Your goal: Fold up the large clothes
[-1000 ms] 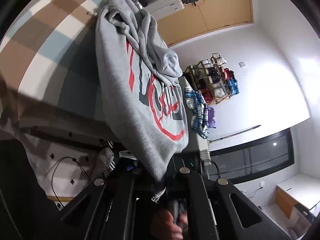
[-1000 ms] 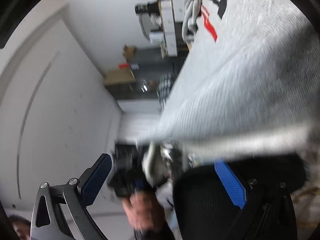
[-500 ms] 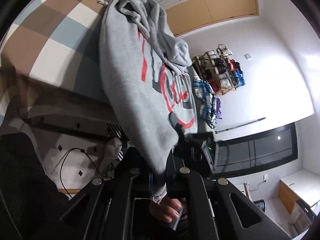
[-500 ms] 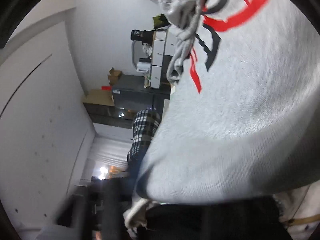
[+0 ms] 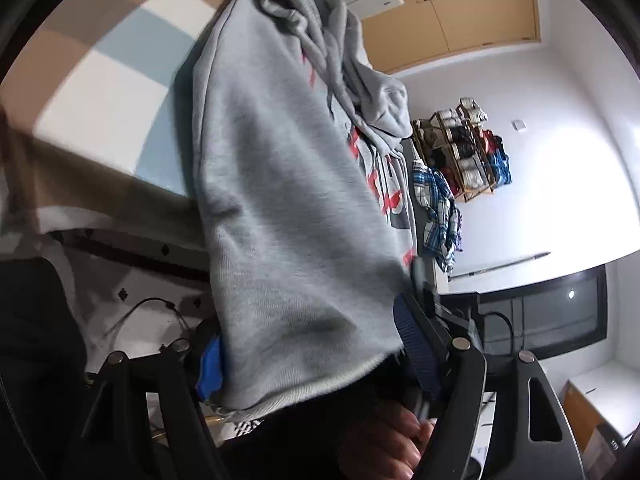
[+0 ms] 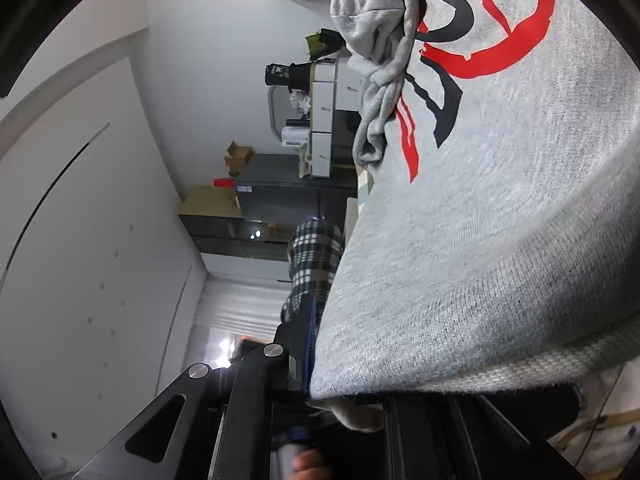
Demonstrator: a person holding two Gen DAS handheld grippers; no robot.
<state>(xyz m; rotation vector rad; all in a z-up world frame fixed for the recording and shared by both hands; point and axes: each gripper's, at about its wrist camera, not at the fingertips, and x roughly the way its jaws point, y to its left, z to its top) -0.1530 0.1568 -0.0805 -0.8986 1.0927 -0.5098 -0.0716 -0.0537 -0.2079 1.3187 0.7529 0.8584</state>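
So the grey hoodie (image 5: 288, 208) is hanging lengthwise right in front of the left gripper (image 5: 316, 354), draped down from the checked bedspread (image 5: 104, 92) further out ahead of it. Its ribbed hem sits right down between the two blue pads (image 5: 210, 364), one showing on each side of the fabric. The left jaws are opening at this moment and stand well apart, so the cloth is between them but neither pad looks pressed on it. A hand (image 5: 384, 446) shows just below the hem, close in under the gripper.

From the right wrist view, the right gripper (image 6: 320, 360) has its jaws together on the hoodie's hem edge: the blue pad of the one finger (image 6: 306, 344) I can see lies flat against the fabric, and the other finger is hidden behind the cloth. The sweatshirt fills most of the space ahead and to the right of that tool, red and black print (image 6: 472, 52) facing the camera, with a bunched sleeve (image 6: 380, 40) dangling farther out.

Further off past the left tool there's a blue plaid shirt (image 5: 438, 208) and a shelf of rolled clothes (image 5: 464, 148) against the white wall
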